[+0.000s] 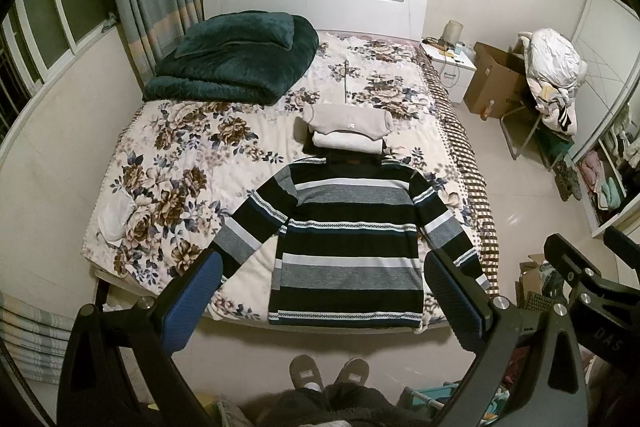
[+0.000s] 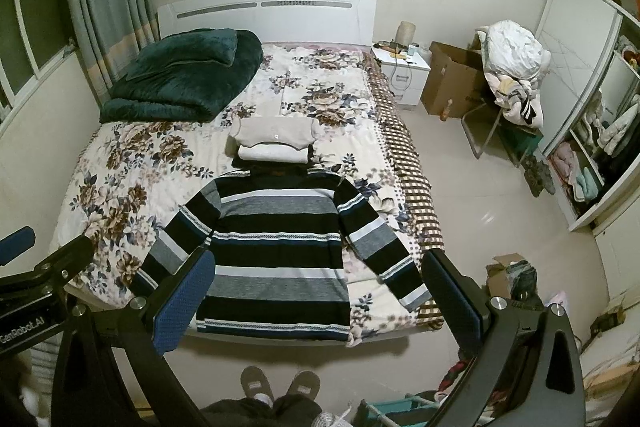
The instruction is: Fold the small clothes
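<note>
So the black, grey and white striped knit sweater [image 1: 344,247] is spread flat near the foot of the floral-print bed [image 1: 180,163], sleeves angled out, hem at the mattress edge. Both grippers hang above it, not touching anything. Left gripper [image 1: 324,303] has its blue-padded fingers [image 1: 188,307] spread wide, empty, with the sweater body showing between them. Right gripper [image 2: 320,303] is the same: wide apart, nothing held. Count-wise: one sweater laid out, one little stack of folded pale clothes [image 1: 348,131] just beyond its collar, one folded dark green plush blanket [image 1: 236,55] near the headboard, two grey slippers [image 1: 328,373] on the floor.
</note>
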Tool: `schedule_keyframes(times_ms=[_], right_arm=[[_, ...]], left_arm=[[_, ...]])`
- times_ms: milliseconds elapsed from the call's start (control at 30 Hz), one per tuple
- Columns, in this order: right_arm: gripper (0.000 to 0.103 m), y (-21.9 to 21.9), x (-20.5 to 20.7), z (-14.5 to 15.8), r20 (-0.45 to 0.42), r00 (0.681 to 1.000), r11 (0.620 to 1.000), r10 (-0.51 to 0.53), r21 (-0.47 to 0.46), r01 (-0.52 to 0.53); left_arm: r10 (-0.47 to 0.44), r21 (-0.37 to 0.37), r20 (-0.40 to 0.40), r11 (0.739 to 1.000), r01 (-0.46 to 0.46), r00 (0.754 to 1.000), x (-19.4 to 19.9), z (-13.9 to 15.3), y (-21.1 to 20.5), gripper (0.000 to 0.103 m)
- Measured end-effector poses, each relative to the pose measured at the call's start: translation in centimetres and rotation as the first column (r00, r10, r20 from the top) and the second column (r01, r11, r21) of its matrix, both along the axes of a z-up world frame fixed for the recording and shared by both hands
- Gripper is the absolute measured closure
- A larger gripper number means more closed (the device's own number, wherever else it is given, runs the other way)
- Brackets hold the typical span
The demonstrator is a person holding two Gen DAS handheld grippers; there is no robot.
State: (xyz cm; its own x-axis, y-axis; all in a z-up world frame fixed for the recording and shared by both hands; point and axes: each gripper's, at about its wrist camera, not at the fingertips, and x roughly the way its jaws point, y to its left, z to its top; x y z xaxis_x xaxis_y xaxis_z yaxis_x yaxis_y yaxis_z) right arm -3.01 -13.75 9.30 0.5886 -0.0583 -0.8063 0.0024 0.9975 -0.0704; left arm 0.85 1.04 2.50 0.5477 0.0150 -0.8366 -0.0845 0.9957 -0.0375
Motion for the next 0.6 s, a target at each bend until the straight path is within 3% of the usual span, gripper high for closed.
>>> schedule_keyframes(times_ms=[200, 333, 433, 600], right_arm=[[0.0, -0.4, 1.5, -1.5, -0.044, 0.995, 0.994, -0.088, 0.064, 0.091], [0.0, -5.5, 3.5, -8.3, -0.115, 0.97, 0.971, -0.212, 0.09, 0.223], [0.0, -10.6, 5.3, -15.1, -0.199, 0.915, 0.921, -0.35, 0.106, 0.375], [0.0, -20.8, 6.8, -28.1, -0.332, 0.784, 0.793, -0.524, 0.146, 0.591]], left_arm=[[-0.003, 0.064, 0.059, 0.998, -0.001, 0.998, 1.4, -0.8, -0.1, 0.0], [-0.016, 0.152, 0.096, 0.988, 0.001, 0.995, 5.1, -5.2, -0.6, 0.0], [-0.032, 0.174, 0.04, 0.984, 0.024, 0.999, 7.9, -11.1, -1.9, 0.0], [-0.037, 0.223, -0.023, 0.974, 0.041, 0.999, 12.6, -20.4, -4.6, 0.0]])
